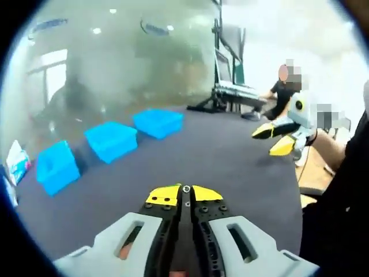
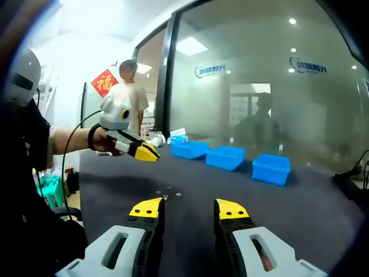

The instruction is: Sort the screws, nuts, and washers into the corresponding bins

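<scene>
**Small hardware loose on a dark table, one claw possibly carrying a piece**

The left gripper [image 1: 185, 195] is seen with its yellow tips pressed together; a tiny round bit sits right at the tip line, possibly a washer or nut, though too small for this to be told. If a piece is pinched there, it could be dropped by any easing of the squeeze while the claw is carried over the dark table [image 1: 230, 156], and could be hard to find again against that surface. The right gripper [image 2: 188, 208] is held with its jaws apart and nothing between them.

In the right gripper view, a few small hardware pieces [image 2: 168, 194] lie scattered on the table at about 12 o'clock, just beyond the tips. A misjudged closure could flick them away, since they are flat and light.

Three blue bins [image 1: 110, 139] stand in a row at roughly 10 to 11 o'clock from the left claw, well apart from it. Which bin takes which part cannot be told, so a wrong drop is a risk.
</scene>
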{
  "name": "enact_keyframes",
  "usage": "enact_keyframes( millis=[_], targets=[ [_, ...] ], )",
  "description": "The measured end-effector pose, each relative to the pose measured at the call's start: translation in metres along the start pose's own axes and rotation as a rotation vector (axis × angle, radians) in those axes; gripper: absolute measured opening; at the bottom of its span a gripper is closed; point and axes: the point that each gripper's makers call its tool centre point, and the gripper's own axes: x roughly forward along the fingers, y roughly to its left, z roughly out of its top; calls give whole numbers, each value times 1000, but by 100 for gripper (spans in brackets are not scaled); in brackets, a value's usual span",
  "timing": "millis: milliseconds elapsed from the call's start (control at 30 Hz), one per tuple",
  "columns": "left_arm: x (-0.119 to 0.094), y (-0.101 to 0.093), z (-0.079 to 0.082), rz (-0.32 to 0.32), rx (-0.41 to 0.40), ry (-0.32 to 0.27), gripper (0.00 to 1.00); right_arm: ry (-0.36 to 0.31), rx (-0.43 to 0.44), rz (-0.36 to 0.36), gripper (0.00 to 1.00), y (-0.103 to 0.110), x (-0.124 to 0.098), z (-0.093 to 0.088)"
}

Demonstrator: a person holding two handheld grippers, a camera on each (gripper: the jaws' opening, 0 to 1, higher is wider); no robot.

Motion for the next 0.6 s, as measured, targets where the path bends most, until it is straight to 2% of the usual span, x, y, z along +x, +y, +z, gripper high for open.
enact_keyframes(
  millis=[167,267,500,600],
  targets=[
    [-12,3,10,42,-28,-72,6,2,-5,4,31,3,1,2],
    [-18,16,16,84,-27,-103,6,4,-9,8,31,4,3,3],
    [-29,71,33,240,-8,-159,6,2,-10,0,31,2,5,5],
    [-33,101,39,320,-15,-183,6,-3,-4,-10,31,1,5,4]
  ],
)
